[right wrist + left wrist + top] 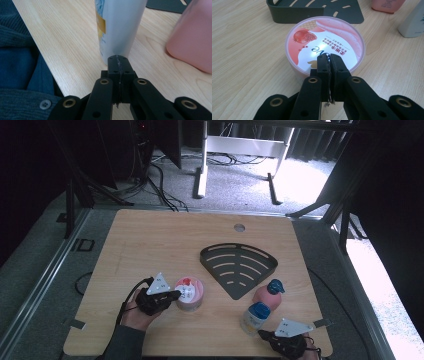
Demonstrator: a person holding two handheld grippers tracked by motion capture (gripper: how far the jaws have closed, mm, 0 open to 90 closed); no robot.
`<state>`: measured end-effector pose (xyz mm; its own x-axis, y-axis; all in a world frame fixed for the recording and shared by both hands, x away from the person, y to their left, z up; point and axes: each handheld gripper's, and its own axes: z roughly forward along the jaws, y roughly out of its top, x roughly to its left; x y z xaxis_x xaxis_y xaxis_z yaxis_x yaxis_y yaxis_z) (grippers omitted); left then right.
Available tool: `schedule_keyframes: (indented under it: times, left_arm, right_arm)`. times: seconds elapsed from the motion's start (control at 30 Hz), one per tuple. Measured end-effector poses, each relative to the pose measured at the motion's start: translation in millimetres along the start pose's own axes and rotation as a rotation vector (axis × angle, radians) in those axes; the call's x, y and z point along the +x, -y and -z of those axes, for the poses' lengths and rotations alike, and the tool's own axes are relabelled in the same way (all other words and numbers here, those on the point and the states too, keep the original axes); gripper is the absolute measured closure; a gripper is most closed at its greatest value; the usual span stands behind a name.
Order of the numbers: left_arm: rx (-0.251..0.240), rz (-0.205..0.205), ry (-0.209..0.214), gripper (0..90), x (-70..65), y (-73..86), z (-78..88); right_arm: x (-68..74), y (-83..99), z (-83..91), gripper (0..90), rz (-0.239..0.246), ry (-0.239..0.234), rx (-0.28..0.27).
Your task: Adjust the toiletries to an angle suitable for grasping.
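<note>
A round pink tub (189,293) with a pomegranate picture on its lid (324,42) stands at the front left of the wooden table (150,240). My left gripper (175,295) is shut, and its tips (328,58) sit over the near edge of the lid with nothing between them. A pale bottle with a blue cap (254,316) stands at the front right, with a pink bottle (268,295) just behind it. My right gripper (262,334) is shut too. Its tips (118,58) point at the pale bottle's base (120,25), very close to it, with the pink bottle (192,37) to one side.
A dark fan-shaped slotted rack (238,265) lies in the table's middle, just beyond the tub (312,11). A small round hole (239,227) sits near the far edge. The person's dark blue clothing (20,62) is at the near table edge. Cables and desk legs lie on the floor beyond.
</note>
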<state>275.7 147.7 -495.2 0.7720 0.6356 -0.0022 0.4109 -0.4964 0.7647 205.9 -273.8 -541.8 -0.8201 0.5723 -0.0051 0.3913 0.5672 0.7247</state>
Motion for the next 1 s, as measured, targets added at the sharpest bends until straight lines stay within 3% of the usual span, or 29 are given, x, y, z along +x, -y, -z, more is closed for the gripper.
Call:
schedule_keyframes:
  times: [1.0]
  left_arm:
    - [-0.015, 0.013, 0.018, 85.3, 0.9, 0.7, -1.6]
  right_arm:
    - [2.8, -39.2, -30.0, 89.9, 0.057, 0.014, -0.03]
